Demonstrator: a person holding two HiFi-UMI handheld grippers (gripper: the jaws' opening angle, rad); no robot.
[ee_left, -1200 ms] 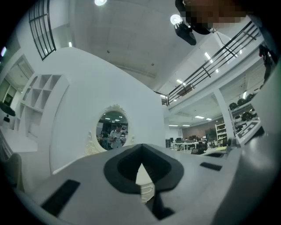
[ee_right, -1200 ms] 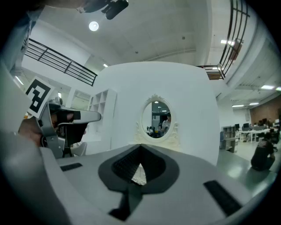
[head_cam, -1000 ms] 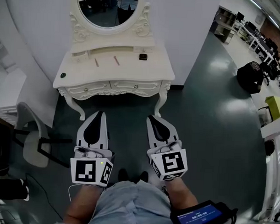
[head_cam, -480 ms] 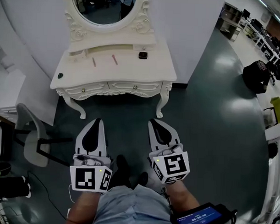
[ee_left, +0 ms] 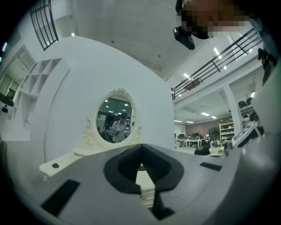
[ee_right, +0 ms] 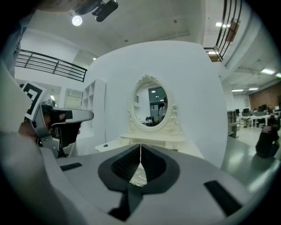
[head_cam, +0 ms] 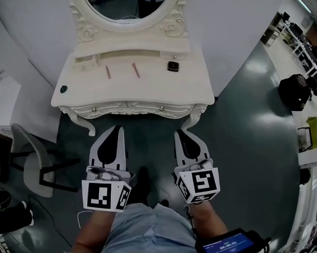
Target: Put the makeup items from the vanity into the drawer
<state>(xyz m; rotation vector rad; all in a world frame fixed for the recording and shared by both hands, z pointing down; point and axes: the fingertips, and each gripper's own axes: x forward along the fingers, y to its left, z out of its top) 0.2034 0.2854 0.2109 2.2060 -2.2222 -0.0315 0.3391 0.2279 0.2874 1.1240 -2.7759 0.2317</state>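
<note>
The vanity [head_cam: 149,89] is nearer now. The left gripper [head_cam: 116,128] and right gripper [head_cam: 180,134] are closed tight and empty. The pink sticks [head_cam: 135,70], maybe makeup pencils, wait untouched on top.

We see our left gripper [ee_left: 141,154], jaws pressed together, pointing at the white vanity [ee_left: 61,161] and its oval mirror [ee_left: 115,119] straight ahead.

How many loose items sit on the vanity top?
4: two pink sticks side by side mid-back, a dark square case back right, a small dark round thing at the left edge. The shelf may hide more.
</note>
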